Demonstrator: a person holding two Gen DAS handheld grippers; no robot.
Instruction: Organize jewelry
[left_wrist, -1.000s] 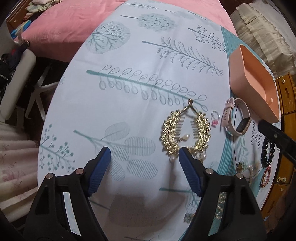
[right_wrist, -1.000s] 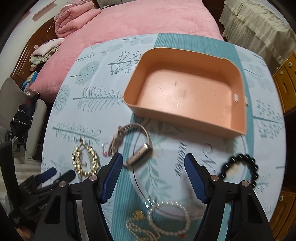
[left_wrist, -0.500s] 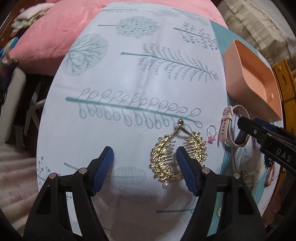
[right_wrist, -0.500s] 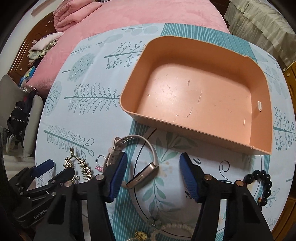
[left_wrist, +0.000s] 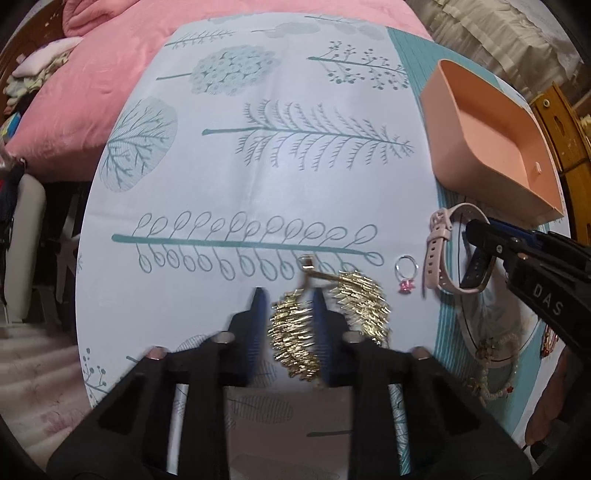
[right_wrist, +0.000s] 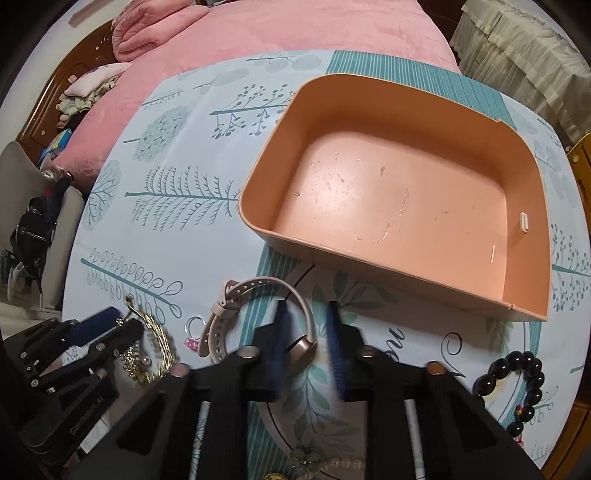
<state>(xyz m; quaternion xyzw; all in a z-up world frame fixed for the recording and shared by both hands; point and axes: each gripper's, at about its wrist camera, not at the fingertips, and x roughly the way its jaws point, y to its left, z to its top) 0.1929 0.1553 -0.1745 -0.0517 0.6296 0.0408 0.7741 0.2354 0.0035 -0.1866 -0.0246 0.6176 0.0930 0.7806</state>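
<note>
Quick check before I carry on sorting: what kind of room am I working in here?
Most likely a bedroom at home. A pink quilt covers a bed right behind the table, whose tablecloth has a leaf print, and a carved wooden headboard stands at the left with clothes piled against it.

On the counter (right_wrist: 155, 229) the storage bin (right_wrist: 402, 206) sits far and to the right, with nothing in it. Near its front wall lies the wristwatch (right_wrist: 236, 314), its band looping toward the bin and its case between the fingers of the right hand-held gripper (right_wrist: 308, 354). Just left of the watch lies a small ring (left_wrist: 405, 272), and left of that the leaf-shaped hair comb (left_wrist: 328, 317), one of its two halves between the fingers of the left hand-held gripper (left_wrist: 288, 325). A bead bracelet (right_wrist: 521, 391) lies near and right of the watch; a pearl strand (right_wrist: 332, 461) lies nearest. The bed (right_wrist: 295, 33) lies beyond the counter.
</note>
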